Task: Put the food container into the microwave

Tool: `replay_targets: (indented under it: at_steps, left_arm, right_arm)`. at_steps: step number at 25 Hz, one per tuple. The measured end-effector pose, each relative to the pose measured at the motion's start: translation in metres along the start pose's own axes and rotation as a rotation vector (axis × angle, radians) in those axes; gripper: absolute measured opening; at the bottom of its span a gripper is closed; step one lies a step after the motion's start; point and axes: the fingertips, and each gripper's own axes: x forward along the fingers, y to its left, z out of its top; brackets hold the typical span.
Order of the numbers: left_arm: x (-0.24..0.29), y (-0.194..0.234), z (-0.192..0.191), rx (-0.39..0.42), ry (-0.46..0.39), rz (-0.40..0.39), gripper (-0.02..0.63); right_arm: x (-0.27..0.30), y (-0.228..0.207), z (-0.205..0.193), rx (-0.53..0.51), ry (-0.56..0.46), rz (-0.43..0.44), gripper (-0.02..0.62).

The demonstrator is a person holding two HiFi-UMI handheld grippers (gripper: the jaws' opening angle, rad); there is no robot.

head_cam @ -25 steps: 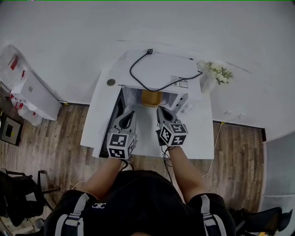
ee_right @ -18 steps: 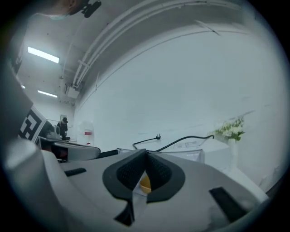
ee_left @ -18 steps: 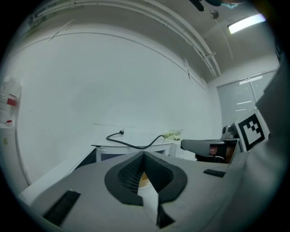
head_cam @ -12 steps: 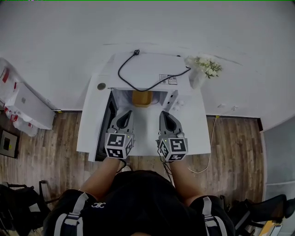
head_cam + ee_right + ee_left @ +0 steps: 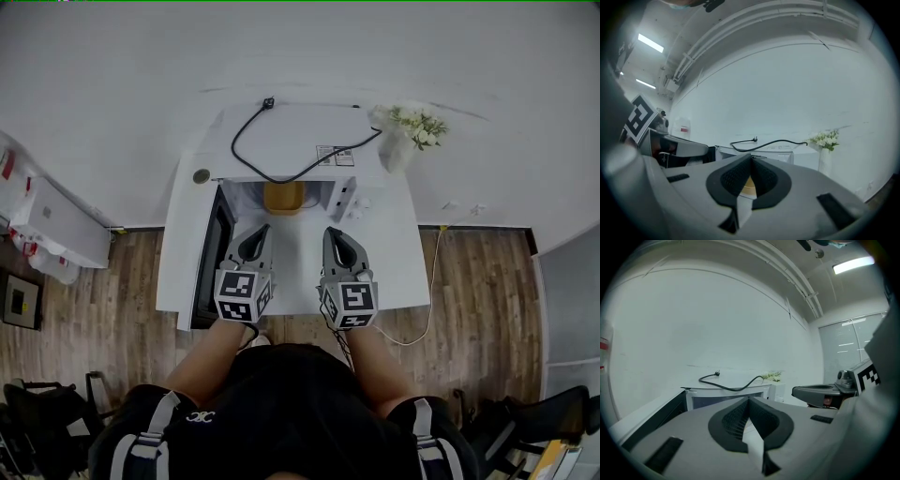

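An orange-brown food container sits inside the open cavity of a white microwave on a white table. In the right gripper view a bit of the container shows through the gap behind the jaws. The microwave's dark door hangs open to the left. My left gripper and right gripper are side by side over the table in front of the microwave, both shut and holding nothing. The left gripper points at the microwave.
A black power cord lies coiled on top of the microwave. A white vase with flowers stands right of it. A small round object sits at the table's far left. White boxes are on the wooden floor at left.
Both grippers have drawn back from the microwave opening toward me and now sit level with each other. The container stays inside the cavity.
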Motion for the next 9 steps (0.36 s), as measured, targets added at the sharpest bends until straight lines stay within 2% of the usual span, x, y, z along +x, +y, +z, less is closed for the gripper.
replay_targets:
  at_steps: [9]
  left_arm:
    - [0.0020,-0.0098,-0.0043,0.008,0.012,0.003,0.003]
  right_arm:
    - [-0.0051,-0.0068,-0.0067,0.015,0.006,0.018,-0.003]
